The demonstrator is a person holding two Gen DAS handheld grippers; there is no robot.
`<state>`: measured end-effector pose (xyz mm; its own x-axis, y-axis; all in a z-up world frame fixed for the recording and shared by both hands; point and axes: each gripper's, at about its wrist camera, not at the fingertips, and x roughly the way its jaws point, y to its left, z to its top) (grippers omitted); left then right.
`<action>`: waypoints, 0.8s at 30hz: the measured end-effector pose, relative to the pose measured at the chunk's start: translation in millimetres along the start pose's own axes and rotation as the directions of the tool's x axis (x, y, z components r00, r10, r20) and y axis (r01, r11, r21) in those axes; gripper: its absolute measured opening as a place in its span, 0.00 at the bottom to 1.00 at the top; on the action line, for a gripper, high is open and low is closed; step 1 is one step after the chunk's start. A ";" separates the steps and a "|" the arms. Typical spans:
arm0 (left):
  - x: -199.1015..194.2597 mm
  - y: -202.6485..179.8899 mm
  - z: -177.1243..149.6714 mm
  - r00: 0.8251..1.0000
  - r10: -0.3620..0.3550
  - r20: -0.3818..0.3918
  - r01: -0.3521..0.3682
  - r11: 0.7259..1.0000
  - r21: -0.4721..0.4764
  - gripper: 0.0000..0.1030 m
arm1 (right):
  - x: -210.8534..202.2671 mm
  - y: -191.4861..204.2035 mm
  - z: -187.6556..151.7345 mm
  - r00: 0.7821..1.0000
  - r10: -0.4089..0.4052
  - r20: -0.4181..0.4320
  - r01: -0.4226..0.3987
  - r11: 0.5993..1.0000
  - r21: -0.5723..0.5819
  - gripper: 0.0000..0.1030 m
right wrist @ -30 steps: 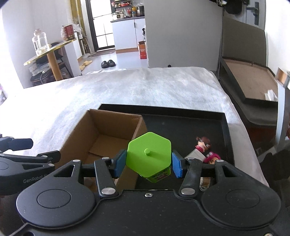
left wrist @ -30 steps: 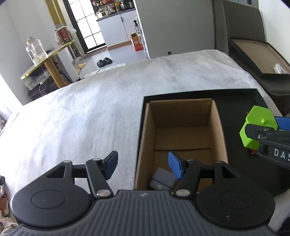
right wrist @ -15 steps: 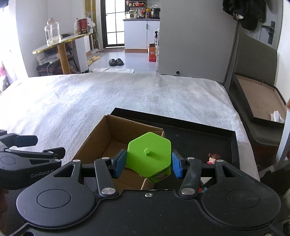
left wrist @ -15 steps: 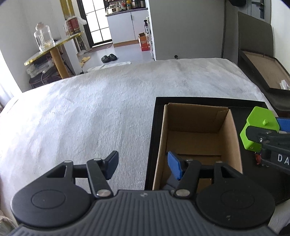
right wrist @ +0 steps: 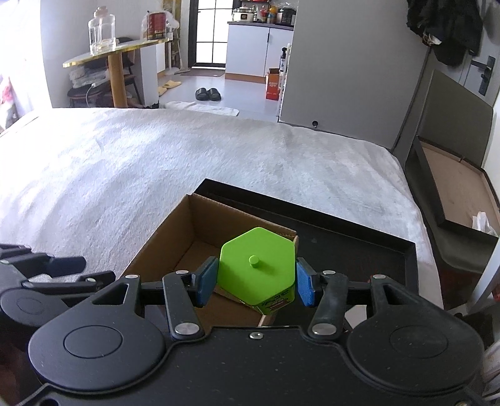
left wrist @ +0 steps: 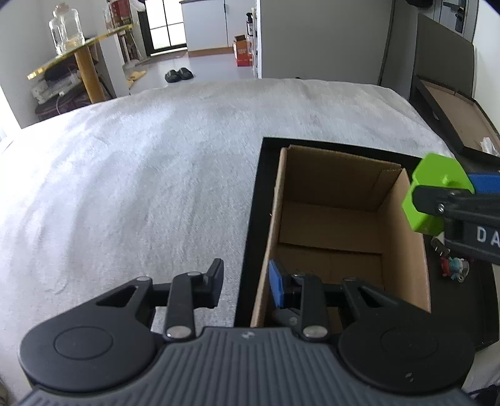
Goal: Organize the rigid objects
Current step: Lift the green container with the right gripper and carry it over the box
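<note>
Right tool (right wrist: 256,282) clenched on green hexagonal container (right wrist: 257,268), above cardboard box (right wrist: 175,246). Left tool (left wrist: 247,285) closing astride box's left wall, pads not yet touching.

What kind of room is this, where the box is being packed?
Probably a small flat or studio: a bed with a white cover serves as the work surface, slippers sit on the floor past it, and a kitchen counter with pots stands by the far door.

Left gripper (left wrist: 247,282), pitched steeply downward, is shown with its jaws closing astride a cardboard wall, the pads not yet pressed on it. Right gripper (right wrist: 256,282), likewise angled down, is clamped on a green hexagonal piece.
</note>
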<state>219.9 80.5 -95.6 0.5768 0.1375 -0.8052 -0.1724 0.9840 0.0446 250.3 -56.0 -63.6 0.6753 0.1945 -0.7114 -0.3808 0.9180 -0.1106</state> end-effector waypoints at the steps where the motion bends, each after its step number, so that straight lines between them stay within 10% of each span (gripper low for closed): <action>1: 2.2 -1.0 -0.8 1.000 -0.002 -0.003 0.002 1.000 0.004 0.29 | 2.8 1.2 0.7 1.000 0.000 -0.005 0.000 1.000 -0.005 0.50; 9: 22.7 -2.9 -2.7 0.998 -0.035 -0.047 0.035 0.999 -0.010 0.11 | 20.4 5.0 7.5 1.000 0.015 -0.018 -0.016 0.999 -0.052 0.50; 24: 28.4 -3.6 -2.5 0.997 -0.032 -0.069 0.029 0.999 -0.040 0.08 | 41.0 19.2 18.9 0.999 0.045 -0.025 -0.049 0.972 -0.230 0.50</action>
<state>234.9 80.6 -120.1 0.5254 0.0978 -0.8452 -0.1873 0.9823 -0.0027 282.6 -23.9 -81.9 0.6418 0.2267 -0.7326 -0.5487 0.8031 -0.2322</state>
